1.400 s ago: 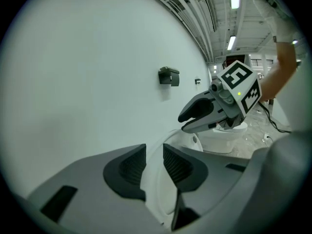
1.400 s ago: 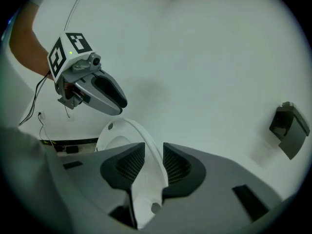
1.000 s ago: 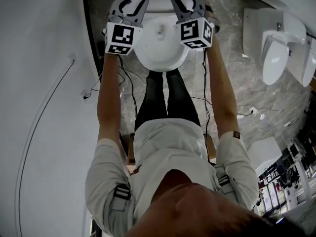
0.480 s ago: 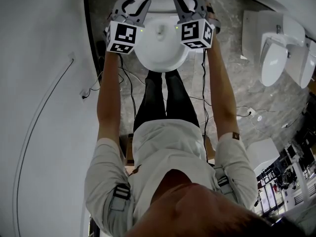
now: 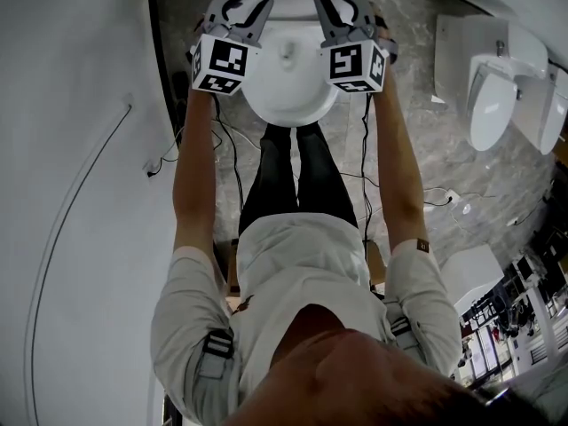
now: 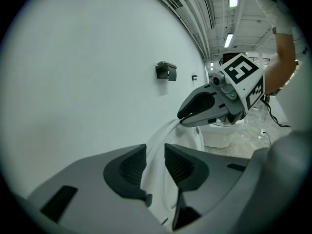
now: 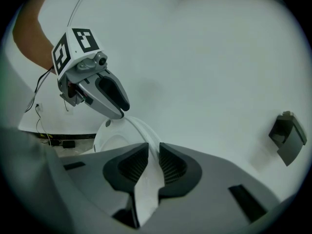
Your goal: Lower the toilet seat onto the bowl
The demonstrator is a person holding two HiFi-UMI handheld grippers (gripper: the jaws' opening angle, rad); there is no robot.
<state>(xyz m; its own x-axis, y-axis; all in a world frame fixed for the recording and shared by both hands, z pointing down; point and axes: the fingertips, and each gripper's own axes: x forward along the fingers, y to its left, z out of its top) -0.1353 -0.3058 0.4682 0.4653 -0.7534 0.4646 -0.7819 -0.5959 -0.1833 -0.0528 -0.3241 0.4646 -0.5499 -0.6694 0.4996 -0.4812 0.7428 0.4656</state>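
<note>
Toilet seat (image 6: 155,152) raised above bowl (image 5: 288,82), wall (image 6: 73,82) behind, person's legs (image 5: 297,176) before bowl, second toilet (image 5: 493,105) at right.

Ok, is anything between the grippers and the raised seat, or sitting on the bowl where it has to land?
Nothing visible. The toilet seat rim sits between the opening jaws of the left gripper and the closing jaws of the right gripper. In the head view nothing lies on the bowl, though the grippers cover its back edge.
</note>
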